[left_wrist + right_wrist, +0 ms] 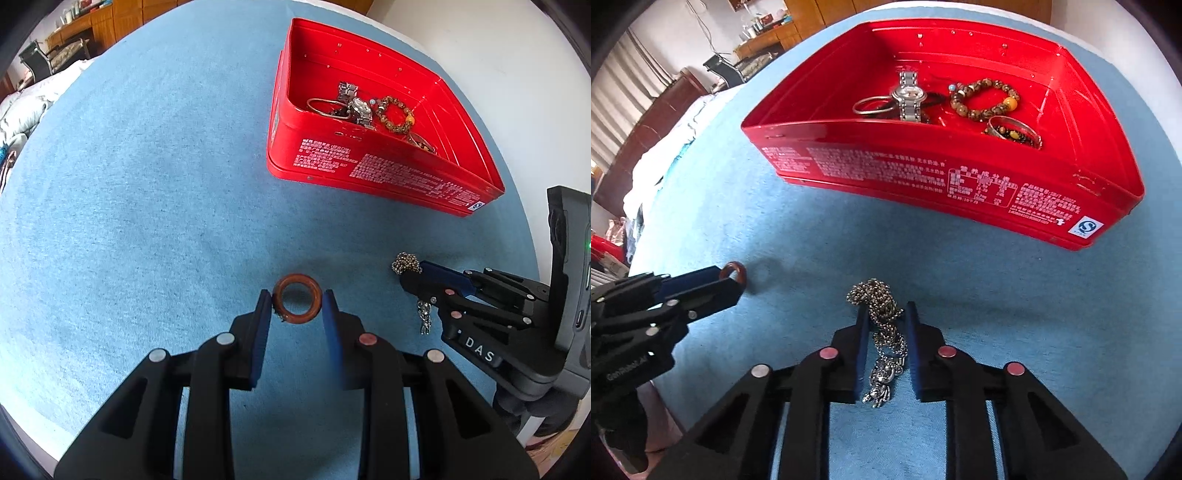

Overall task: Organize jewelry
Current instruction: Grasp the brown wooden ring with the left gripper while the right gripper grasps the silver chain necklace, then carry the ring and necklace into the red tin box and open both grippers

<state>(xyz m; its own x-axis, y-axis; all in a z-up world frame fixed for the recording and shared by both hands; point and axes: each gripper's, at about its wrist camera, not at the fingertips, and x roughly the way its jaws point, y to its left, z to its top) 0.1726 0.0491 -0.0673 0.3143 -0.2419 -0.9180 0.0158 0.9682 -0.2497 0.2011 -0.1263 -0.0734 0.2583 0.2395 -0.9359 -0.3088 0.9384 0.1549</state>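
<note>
A brown ring-shaped bangle (297, 303) lies on the blue cloth between the fingers of my left gripper (297, 302); the left finger touches it, the right finger stands a little apart. It also shows in the right wrist view (733, 271). A silver chain necklace (882, 332) with a pendant lies between the fingers of my right gripper (886, 314), which is open around it. The chain also shows in the left wrist view (406, 263). An open red tin box (945, 166) holds a watch (908, 94), a bead bracelet (984, 99) and silver bangles.
The blue cloth (147, 184) covers a round white table. The red box (369, 170) stands beyond both grippers. The right gripper body (498, 306) is close to the right of my left gripper. Room furniture lies beyond the table's far left edge.
</note>
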